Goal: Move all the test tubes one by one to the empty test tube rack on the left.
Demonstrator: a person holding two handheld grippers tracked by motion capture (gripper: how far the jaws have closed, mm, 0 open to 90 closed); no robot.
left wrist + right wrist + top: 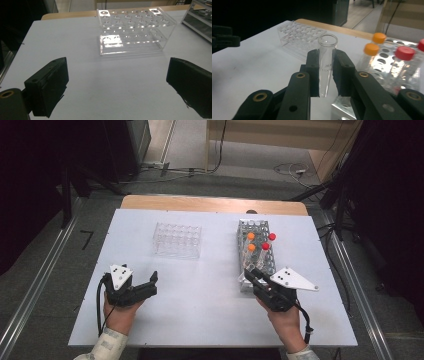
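My right gripper is shut on a clear uncapped test tube, held upright just above the near end of the metal rack. That gripper hovers at the rack's front edge in the high view. Two orange-capped tubes and two red-capped tubes stand in the rack. An empty clear plastic rack sits at mid-table. My left gripper rests low on the table at the left, open and holding nothing, with the clear rack ahead of it.
The white tabletop has a wooden strip along its far edge. Cables lie on the floor beyond. Metal rails run along both sides of the table.
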